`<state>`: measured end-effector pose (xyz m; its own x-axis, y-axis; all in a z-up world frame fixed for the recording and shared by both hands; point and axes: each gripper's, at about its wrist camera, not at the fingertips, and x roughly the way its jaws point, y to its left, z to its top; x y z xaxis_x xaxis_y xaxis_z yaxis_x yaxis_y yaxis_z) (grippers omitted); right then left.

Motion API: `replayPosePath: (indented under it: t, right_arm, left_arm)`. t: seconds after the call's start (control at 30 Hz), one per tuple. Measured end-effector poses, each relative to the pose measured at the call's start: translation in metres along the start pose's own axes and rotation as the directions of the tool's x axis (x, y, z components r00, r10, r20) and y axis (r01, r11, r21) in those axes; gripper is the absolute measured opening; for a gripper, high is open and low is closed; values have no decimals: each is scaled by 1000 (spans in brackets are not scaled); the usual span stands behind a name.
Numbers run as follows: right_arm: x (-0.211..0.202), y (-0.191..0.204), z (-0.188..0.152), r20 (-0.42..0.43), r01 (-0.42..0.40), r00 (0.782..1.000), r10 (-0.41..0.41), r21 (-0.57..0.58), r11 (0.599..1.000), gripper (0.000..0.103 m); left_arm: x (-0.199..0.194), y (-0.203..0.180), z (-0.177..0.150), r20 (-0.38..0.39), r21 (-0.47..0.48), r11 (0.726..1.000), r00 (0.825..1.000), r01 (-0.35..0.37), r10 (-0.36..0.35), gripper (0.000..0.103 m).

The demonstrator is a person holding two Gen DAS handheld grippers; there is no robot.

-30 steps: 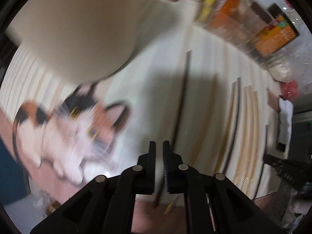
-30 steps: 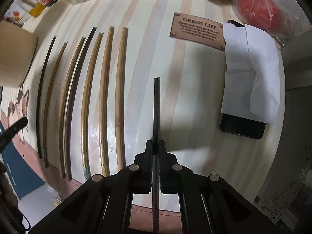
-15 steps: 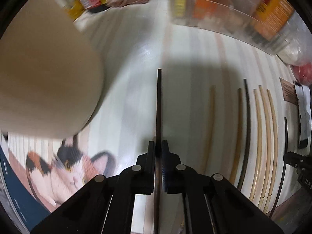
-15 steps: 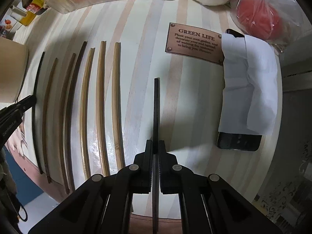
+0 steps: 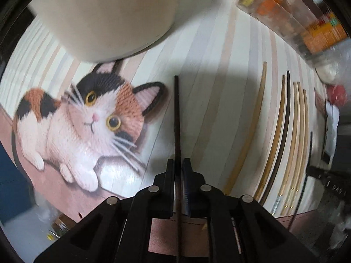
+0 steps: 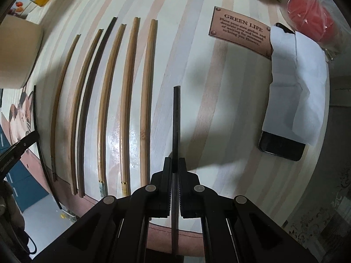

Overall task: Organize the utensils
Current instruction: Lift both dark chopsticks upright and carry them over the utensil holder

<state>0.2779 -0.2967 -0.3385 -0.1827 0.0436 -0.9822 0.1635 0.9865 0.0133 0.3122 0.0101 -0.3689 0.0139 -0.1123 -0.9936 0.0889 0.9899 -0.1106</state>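
The left gripper (image 5: 178,164) is clamped on a dark chopstick (image 5: 176,118), its jaws having just eased slightly. The right gripper (image 6: 174,164) is clamped on a black chopstick (image 6: 176,122). Six chopsticks (image 6: 127,96) are laid in a row on the striped table (image 6: 197,87). A beige cup (image 5: 105,15) is seen; its contents cannot be told.

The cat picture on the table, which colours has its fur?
White, orange and black cat picture, clearest in the left wrist view.

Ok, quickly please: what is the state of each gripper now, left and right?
Left gripper: closed on a dark chopstick, though its jaws have just opened slightly.
Right gripper: closed on a black chopstick.
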Motion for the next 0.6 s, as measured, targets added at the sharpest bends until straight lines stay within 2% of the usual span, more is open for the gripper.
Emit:
replayPosePath:
  t: [0.1,0.2,0.37,0.4,0.43,0.6]
  right_arm:
    - [1,3,5,-17,17,1000,-17,-10,1000,5]
    - [-1,6,2,-12,24,1000,-24,-5,1000,5]
    - [4,16,-1,8,58,998,-58,-8,998,6]
    - [7,14,12,8,65,998,-65,-8,998,6]
    - [7,17,11,9,75,997,-75,-9,997,6]
    - [17,17,19,49,95,994,-95,0,995,5]
  left_arm:
    - [3,-14,4,13,56,997,999,-51,50,9]
    - [8,-42,17,31,64,995,997,-75,73,9]
    - [9,-49,17,42,60,995,996,-78,75,9]
    - [9,-50,17,44,64,995,996,-80,77,9]
    - [9,-51,16,46,67,994,996,-82,79,9]
    - [0,-47,-8,78,70,993,993,-92,87,4]
